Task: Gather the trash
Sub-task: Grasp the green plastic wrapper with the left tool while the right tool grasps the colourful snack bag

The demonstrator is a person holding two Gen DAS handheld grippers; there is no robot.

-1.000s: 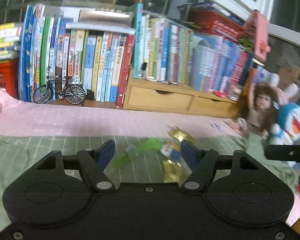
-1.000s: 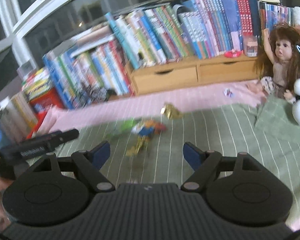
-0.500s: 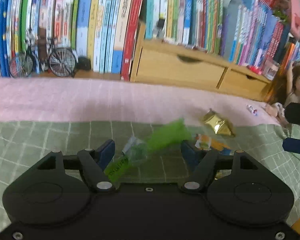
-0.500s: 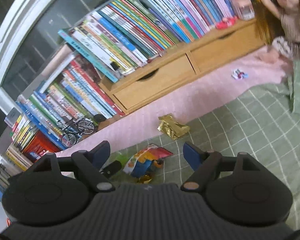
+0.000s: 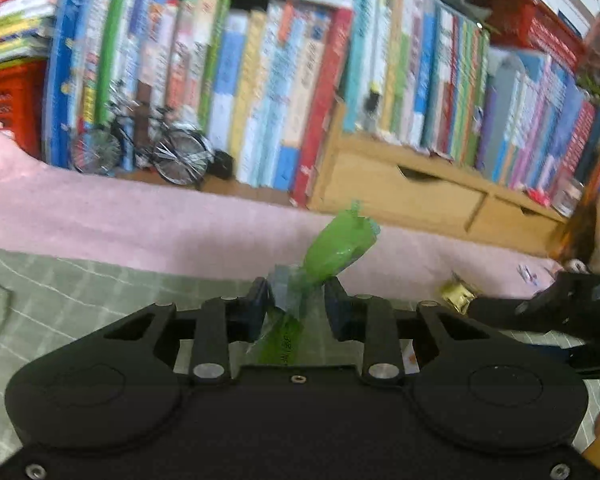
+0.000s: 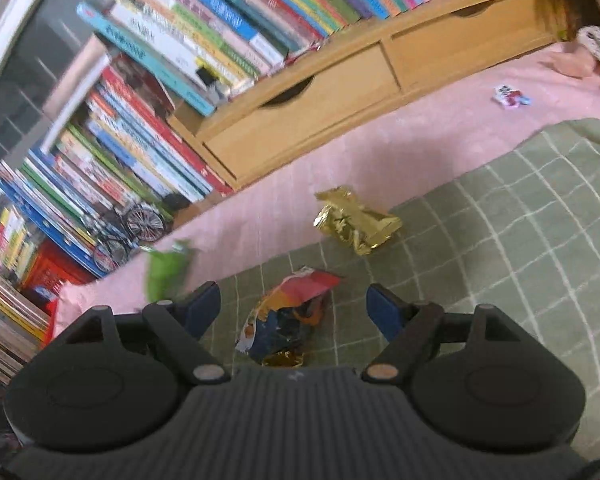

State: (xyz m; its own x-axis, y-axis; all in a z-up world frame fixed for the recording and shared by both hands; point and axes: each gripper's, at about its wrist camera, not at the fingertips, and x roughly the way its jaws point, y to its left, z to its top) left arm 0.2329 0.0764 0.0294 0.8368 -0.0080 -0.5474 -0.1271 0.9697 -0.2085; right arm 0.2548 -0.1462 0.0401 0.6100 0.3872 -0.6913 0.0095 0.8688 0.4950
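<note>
**Pinching the green wrapper, second wrapper lined up**

Closing on the crinkled green plastic wrapper (image 5: 336,246), the left gripper (image 5: 296,308) had its jaws narrowing with the wrapper's twisted, clear middle between the blue pads. Top end of the wrapper stuck up above the fingers, bottom end trailed down toward the gripper body. Pads looked to be at the plastic, but I couldn't confirm firm contact. Gripping at the thin waist made sense: least bulk, easiest to pinch.

Right gripper (image 6: 294,306) was wide open, nothing held, straddling the crumpled multicoloured foil snack bag (image 6: 286,316) lying on the green checked blanket (image 6: 500,240). Bag sat between the fingers and clear of both pads, so probably the next pick.

Crumpled gold foil wrapper (image 6: 356,220) lay further out, at the seam between the blanket and the pink sheet (image 6: 400,136). Small white-and-red wrapper (image 6: 510,96) lay well apart on the pink sheet.

Containers: no bin or trash bag in either view. Wooden two-drawer unit (image 6: 320,104) behind had both drawers shut, contents hidden; books (image 6: 204,52) stood on top. Red crate (image 5: 4,100) at far left carried stacked books.
</note>
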